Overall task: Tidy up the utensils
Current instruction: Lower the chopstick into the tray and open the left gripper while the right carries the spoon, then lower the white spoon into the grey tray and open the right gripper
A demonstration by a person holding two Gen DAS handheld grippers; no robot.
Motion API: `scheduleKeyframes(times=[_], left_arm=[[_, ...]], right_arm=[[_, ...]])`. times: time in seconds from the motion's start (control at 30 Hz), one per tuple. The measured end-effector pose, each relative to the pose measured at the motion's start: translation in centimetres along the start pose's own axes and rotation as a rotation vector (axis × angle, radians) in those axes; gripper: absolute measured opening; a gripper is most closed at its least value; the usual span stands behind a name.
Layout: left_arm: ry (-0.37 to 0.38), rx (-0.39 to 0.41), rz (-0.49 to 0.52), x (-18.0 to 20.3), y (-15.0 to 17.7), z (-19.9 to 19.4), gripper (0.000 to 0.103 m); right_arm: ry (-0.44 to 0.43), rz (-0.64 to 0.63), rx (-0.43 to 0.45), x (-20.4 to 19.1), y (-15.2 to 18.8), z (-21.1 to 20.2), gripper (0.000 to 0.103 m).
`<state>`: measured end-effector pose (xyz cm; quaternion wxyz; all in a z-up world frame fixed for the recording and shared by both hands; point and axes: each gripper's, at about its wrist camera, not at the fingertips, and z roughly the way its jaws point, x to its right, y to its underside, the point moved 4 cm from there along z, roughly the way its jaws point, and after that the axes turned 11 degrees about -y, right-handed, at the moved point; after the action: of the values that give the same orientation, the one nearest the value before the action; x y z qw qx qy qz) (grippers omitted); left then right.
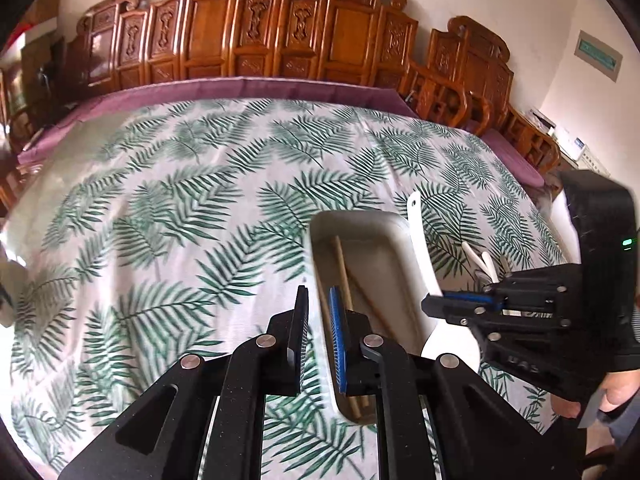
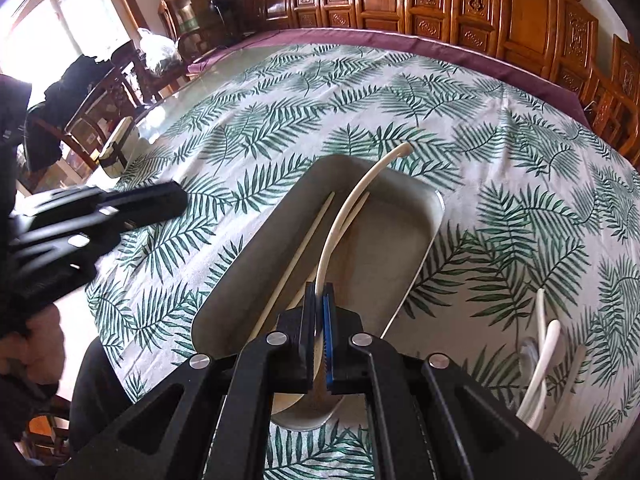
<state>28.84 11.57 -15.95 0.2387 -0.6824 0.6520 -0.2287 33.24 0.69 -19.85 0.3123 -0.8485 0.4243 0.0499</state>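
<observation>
A metal tray lies on the leaf-print tablecloth with wooden chopsticks inside it. My right gripper is shut on a white spoon. Its curved handle points away over the tray, and its bowl hangs at the tray's near end. My left gripper hovers by the tray's left rim, its jaws a narrow gap apart with nothing between them. More white spoons stand in a glass to the right of the tray.
Carved wooden chairs line the far side, behind a purple cloth border. A small white container sits near the table's left edge. A person's hand holds the right gripper. Bare tablecloth spreads left of the tray.
</observation>
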Motion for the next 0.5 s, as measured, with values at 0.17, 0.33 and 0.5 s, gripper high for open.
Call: scheduleKeyframes(times=[0.17, 0.33, 0.5], left_arm=[[-0.029, 0.030, 0.014, -0.8, 0.0, -1.6, 0.010], [-0.039, 0.045, 0.018, -1.2, 0.0, -2.6, 0.010], [-0.053, 0.065, 0.032, -1.0, -0.1, -3.8, 0.010]], right_arm=[[-0.001, 0.009, -0.009, -0.1, 0.3, 0.9, 0.004], [0.006, 0.017, 0.000, -0.2, 0.2, 1.1, 0.005], [-0.005, 0.039, 0.013, 0.1, 0.2, 0.5, 0.006]])
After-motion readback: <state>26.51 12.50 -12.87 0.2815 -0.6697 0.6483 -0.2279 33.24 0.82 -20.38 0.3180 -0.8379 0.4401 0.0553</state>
